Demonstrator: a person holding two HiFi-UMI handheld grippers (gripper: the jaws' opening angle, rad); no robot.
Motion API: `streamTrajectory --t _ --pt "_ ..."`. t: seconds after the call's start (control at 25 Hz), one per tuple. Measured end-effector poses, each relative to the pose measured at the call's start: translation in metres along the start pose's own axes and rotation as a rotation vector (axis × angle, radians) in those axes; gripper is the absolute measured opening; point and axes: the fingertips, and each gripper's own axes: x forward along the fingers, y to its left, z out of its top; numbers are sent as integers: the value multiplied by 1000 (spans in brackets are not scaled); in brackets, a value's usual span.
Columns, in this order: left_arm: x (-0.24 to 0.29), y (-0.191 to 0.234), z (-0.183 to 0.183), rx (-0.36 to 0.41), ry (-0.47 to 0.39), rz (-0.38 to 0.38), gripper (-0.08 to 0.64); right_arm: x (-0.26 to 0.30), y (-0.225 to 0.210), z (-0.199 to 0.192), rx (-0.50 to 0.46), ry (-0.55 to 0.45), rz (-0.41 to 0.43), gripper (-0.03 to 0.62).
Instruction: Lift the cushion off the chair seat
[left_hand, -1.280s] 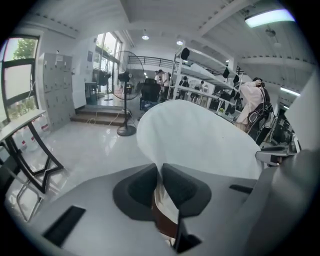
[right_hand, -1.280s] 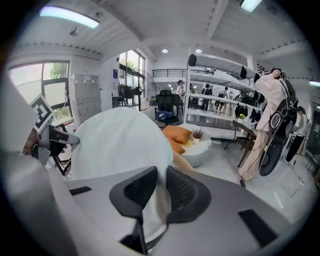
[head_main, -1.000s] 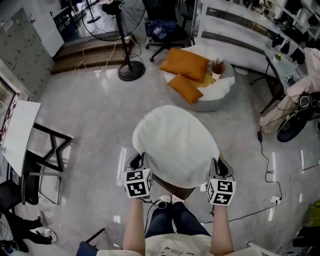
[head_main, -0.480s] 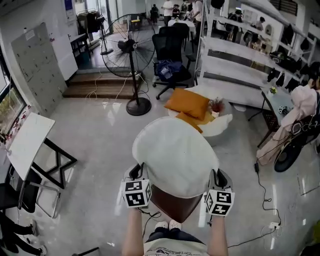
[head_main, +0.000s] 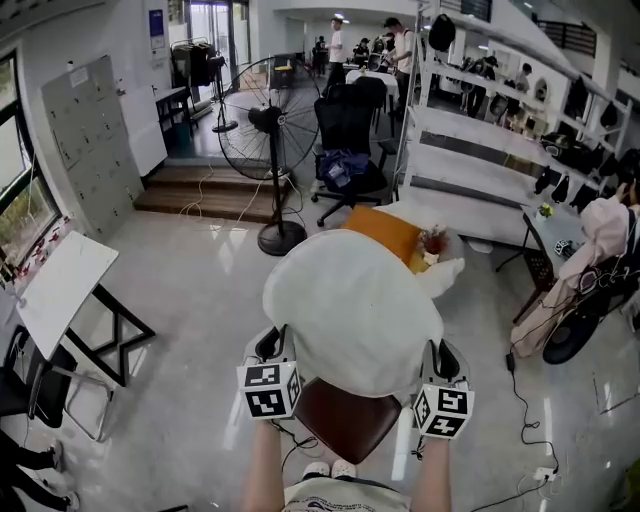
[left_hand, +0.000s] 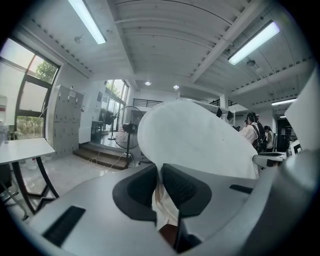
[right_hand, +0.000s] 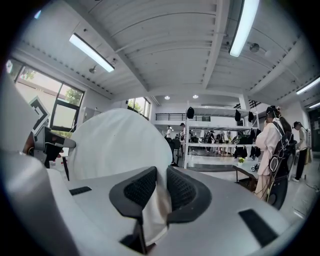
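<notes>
the white cushion (head_main: 350, 310) is held in the air above the brown chair seat (head_main: 345, 425), higher than a second ago, so more of the seat shows. the left claw (head_main: 272, 345) and right claw (head_main: 441, 357), both nearly closed, each pinch the cushion's edge.

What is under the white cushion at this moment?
The brown chair seat shows below the cushion, at its near edge. The seat's far part is covered by the cushion, which the left claw and right claw pinch.
</notes>
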Motion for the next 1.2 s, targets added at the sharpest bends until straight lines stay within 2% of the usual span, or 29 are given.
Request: streamTrajectory --t 0.44,1.2 --pt "-11 0 19 -3 -57 0 55 -5 2 19 0 -55 1 83" --pt "-22 4 25 3 -70 -2 55 -13 8 25 -3 -59 10 83"
